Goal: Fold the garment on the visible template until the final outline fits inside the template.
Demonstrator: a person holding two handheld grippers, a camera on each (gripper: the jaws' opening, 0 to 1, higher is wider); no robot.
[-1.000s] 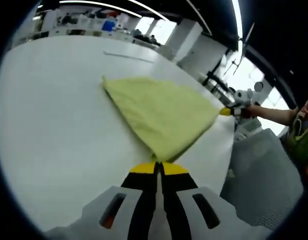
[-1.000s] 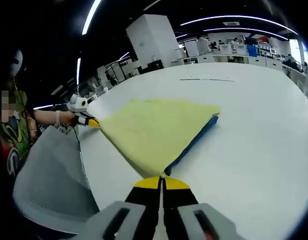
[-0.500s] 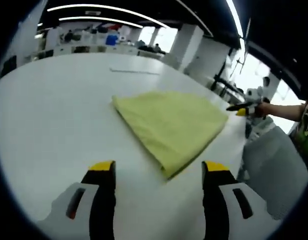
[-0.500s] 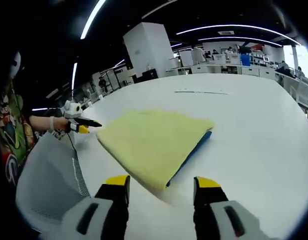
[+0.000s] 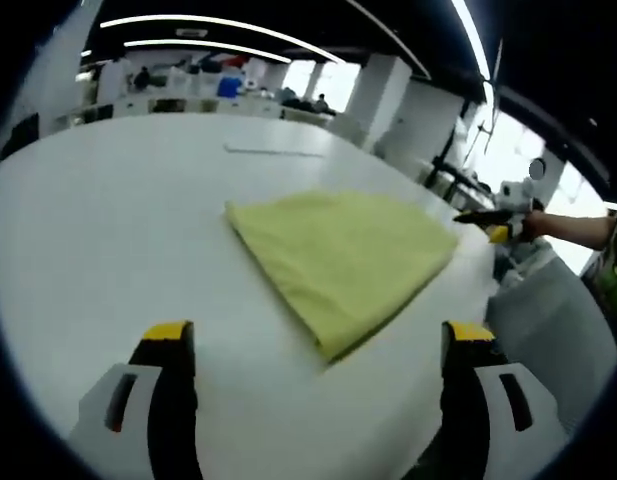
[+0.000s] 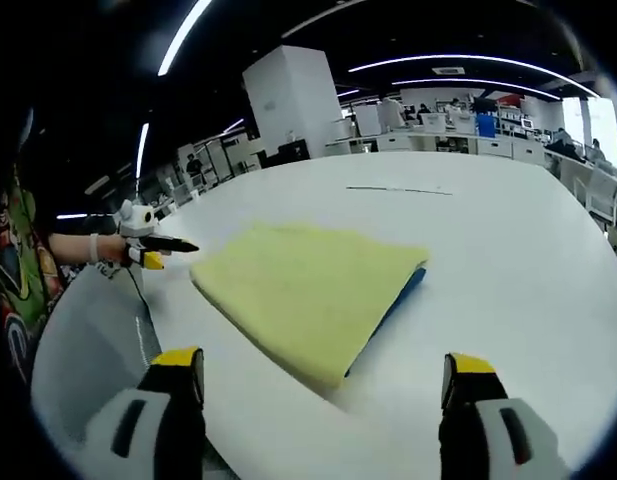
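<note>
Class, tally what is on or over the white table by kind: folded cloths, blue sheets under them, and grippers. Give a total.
Folded yellow cloth: 1
Blue sheet peeking out under the cloth: 1
Grippers, left gripper and right gripper, both open: 2
Total: 4

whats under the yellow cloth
In the right gripper view a blue strip shows under the yellow cloth's edge, on the white table. What it is, or its extent, stays covered.
</note>
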